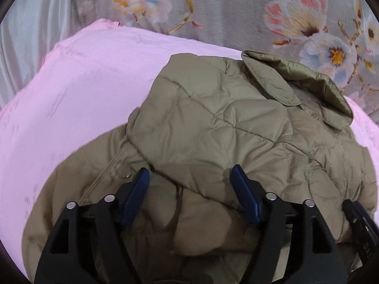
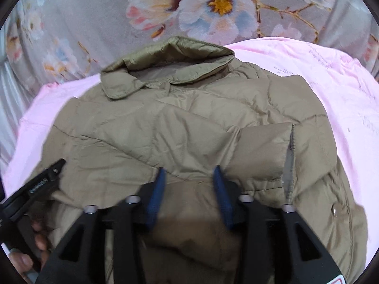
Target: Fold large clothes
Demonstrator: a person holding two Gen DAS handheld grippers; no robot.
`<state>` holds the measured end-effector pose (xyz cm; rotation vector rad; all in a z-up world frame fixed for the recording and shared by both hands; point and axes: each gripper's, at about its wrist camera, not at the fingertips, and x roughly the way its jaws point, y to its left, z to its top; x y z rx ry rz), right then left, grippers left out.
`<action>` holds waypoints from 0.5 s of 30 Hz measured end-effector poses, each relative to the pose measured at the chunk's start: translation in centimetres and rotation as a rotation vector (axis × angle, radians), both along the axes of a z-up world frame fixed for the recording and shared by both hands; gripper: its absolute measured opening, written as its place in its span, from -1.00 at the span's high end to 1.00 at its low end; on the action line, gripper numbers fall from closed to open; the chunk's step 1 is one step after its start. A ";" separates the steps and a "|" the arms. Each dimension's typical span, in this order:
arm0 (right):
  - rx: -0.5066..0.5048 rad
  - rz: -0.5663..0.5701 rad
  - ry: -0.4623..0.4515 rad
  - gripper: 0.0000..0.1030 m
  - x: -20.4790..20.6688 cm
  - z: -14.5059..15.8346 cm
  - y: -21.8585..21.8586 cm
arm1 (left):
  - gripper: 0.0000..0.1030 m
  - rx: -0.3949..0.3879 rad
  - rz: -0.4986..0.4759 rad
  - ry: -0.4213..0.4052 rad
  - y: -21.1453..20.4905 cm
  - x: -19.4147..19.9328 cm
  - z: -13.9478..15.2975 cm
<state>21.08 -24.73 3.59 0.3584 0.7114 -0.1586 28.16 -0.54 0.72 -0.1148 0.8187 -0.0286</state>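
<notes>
The left gripper hangs over the near hem of the quilted jacket with its blue pads spread wide and nothing pinched between them; the padded fabric only lies beneath the gap. The right gripper stands just beside it, its jaws parted more narrowly and likewise empty, the pads clear of the cloth. In the right wrist view, part of the left tool and the fingers that carry it show at the lower left edge.

The khaki jacket lies on a pink sheet, its body already doubled over so that a folded edge runs across just in front of both grippers. A sleeve panel with a zip edge rests on top toward the right, and a snap button shows near the right hem. Farther off, the collar stands up loosely at the far end, and beyond it spreads a grey floral blanket.

The risk, as I judge it, is spring-back: puffy quilting released by both tools at once may lift and let the fold creep open. The sleeve panel could slide off sideways if the next grab drags only the top layer, and a pinch that catches the pink sheet along with the hem would pull the bedding into the fold.
</notes>
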 end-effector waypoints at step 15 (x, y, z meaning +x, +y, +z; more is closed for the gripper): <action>0.028 0.003 0.000 -0.18 -12.7 0.3 3.9 | -0.36 0.055 -0.031 -0.005 2.7 -12.8 0.9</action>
